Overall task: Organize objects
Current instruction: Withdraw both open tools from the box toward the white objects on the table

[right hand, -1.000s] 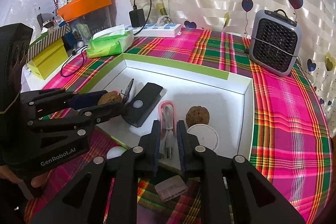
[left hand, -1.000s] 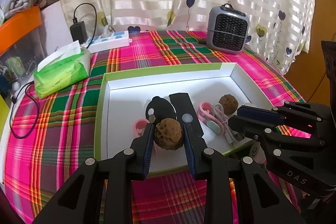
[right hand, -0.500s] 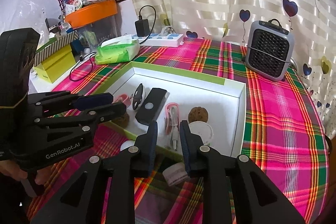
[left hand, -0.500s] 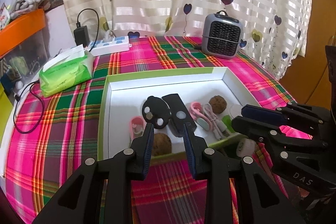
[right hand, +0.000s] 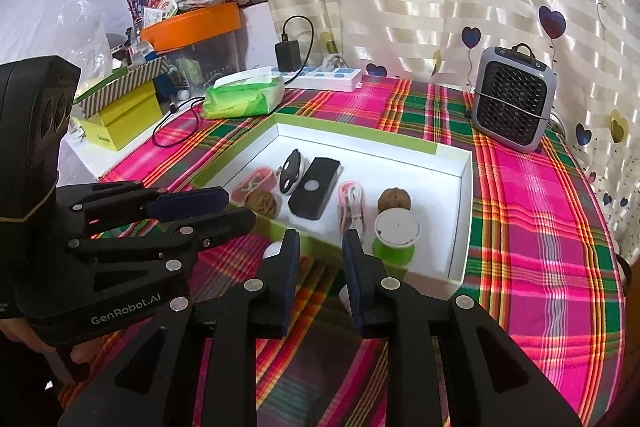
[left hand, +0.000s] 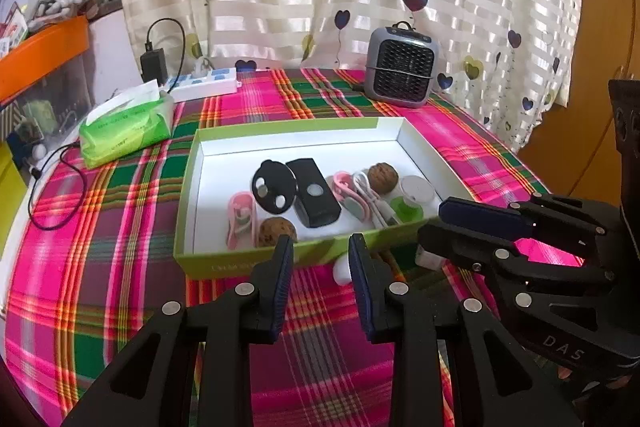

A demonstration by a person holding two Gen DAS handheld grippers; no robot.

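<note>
A white box with a green rim sits on the plaid tablecloth. It holds two walnuts, a black oval piece, a black rectangular device, a pink clip, a pink-tied white cable and a green-and-white round cap. My left gripper hangs open and empty just in front of the box's near wall. My right gripper is open too, with nothing between its fingers, short of the cable. Each gripper shows in the other's view.
Two small white objects lie on the cloth in front of the box. A grey heater stands at the back right. A green tissue pack, a power strip and a black cable lie at the back left.
The left gripper let go of the walnut, which now lies in the box's front left. The right gripper opened off the cable. Both grippers drew back from the box.
</note>
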